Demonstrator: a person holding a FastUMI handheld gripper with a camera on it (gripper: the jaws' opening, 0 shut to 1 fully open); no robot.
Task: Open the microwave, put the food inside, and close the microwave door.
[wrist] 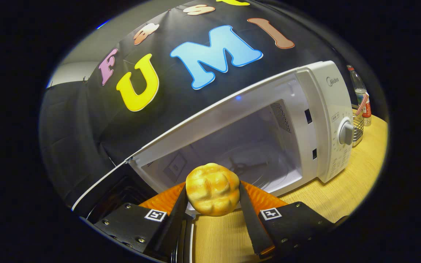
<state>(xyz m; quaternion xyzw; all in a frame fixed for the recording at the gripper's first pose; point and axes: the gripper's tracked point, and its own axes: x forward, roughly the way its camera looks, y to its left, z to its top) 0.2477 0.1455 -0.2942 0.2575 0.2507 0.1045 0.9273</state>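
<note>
A golden, bumpy bread bun point(212, 189) is held between my two fingers, and the gripper point(212, 195) is shut on it. Just beyond it stands the white microwave point(320, 109) with its door point(113, 186) swung wide open to the left. The bun hangs right at the front opening of the bare white cavity point(247, 149), a little above the wooden table. The glass turntable inside shows faintly behind the bun. The view is tilted, so the microwave leans.
The microwave's control panel with a round knob point(346, 133) faces me on the right. Beyond it stand a wire basket point(357, 128) and a plastic bottle point(362, 95). The wooden table point(342, 197) runs under and to the right of the microwave.
</note>
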